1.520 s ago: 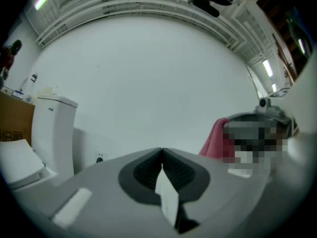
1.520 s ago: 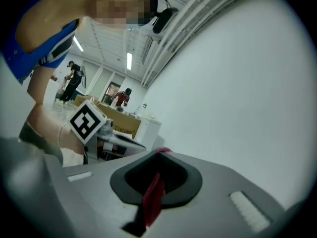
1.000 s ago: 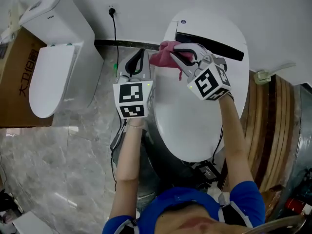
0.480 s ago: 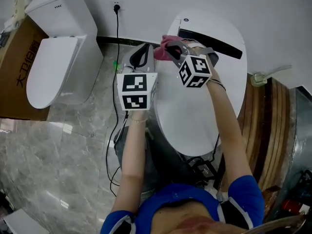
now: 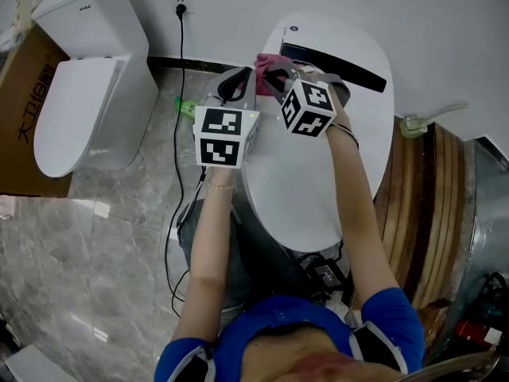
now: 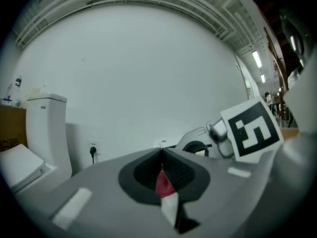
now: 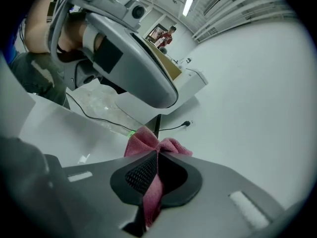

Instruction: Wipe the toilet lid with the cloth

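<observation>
The white oval toilet lid (image 5: 318, 157) fills the middle of the head view. At its back left edge lies a bunched pink cloth (image 5: 269, 62), and my right gripper (image 5: 272, 75) is shut on it. In the right gripper view the cloth (image 7: 143, 142) sticks out past the closed jaws and a strip of it hangs between them. My left gripper (image 5: 240, 79) hovers just left of the lid's rim, shut with nothing in its jaws, close beside the cloth but apart from it. In the left gripper view (image 6: 161, 151) a sliver of pink shows through the gap behind its closed tips.
A black panel (image 5: 338, 64) lies across the back of the lid. A second white toilet (image 5: 79, 94) and a cardboard box (image 5: 20, 126) stand at the left. A wall socket (image 5: 182, 8) feeds a cable down the marble floor. Wooden boards (image 5: 421, 205) lean at the right.
My right gripper has carried the cloth leftward along the back of the lid, up to the left gripper. The left gripper has stayed shut and shifted only slightly.
</observation>
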`<state>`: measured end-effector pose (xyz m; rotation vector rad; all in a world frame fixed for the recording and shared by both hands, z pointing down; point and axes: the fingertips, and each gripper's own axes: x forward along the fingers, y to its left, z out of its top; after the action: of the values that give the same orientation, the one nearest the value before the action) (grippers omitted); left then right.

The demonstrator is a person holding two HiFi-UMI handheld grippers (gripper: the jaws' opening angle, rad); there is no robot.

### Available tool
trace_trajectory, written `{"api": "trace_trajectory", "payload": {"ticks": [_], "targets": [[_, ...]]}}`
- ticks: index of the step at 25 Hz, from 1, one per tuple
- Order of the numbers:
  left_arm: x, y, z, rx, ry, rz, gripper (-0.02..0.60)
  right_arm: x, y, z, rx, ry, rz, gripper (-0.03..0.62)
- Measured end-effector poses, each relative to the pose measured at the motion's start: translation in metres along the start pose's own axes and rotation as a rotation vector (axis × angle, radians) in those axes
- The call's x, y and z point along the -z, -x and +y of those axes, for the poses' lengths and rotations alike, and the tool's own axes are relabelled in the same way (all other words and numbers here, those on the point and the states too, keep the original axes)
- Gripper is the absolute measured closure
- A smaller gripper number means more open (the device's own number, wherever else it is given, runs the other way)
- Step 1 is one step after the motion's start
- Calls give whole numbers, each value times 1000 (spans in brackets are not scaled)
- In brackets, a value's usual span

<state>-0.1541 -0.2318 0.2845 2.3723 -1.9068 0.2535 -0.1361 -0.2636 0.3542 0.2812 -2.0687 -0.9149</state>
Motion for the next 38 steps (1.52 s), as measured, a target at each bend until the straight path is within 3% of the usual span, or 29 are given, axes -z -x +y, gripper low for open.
{"api": "trace_trajectory", "payload": {"ticks": [4,10,38], "targets": [[-3,-1,2,-2,11,-5,580,0,-2,-3,-37,-66,22,586],[-1,0,11,-14,66,-2,580,1,-4,-4,-66,-80,79,585],[13,-24,-45,90,16,41,580,34,20,-6,-91,-182,67,583]]}}
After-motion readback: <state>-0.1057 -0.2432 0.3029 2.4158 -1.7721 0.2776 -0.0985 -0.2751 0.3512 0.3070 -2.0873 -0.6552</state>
